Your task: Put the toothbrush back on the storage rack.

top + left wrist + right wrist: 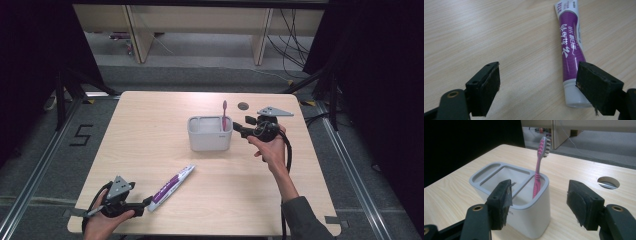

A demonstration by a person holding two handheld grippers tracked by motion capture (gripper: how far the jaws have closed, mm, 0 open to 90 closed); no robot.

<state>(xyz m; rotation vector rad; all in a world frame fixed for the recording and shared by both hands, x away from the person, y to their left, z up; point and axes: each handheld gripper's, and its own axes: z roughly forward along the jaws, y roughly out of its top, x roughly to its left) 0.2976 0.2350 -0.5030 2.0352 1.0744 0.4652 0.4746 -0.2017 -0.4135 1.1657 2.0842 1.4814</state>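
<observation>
**Pink toothbrush standing in the grey holder, toothpaste by the left gripper**

Pink and upright, the toothbrush (224, 114) stands in the right-hand compartment of the grey holder (210, 142), which sits just right of centre in the high view on the wooden table (150, 130). Its bristled head rises above the rim and its handle leans on the holder's right wall.

The right gripper (239, 128) hovers just to the right of the holder, at mid-frame. In the right gripper view its jaws stand wide apart with nothing between them; the holder and the toothbrush (539, 172) show beyond and between the pads, apart from both.

The left gripper (148, 202) rests at the lower left of the high view, near the table's front edge. Its jaws are also wide open and grip nothing. In the left gripper view the purple toothpaste tube (570, 47) lies flat on the wood at the right of the frame, its white cap just beside the right-hand pad; contact cannot be told.
</observation>
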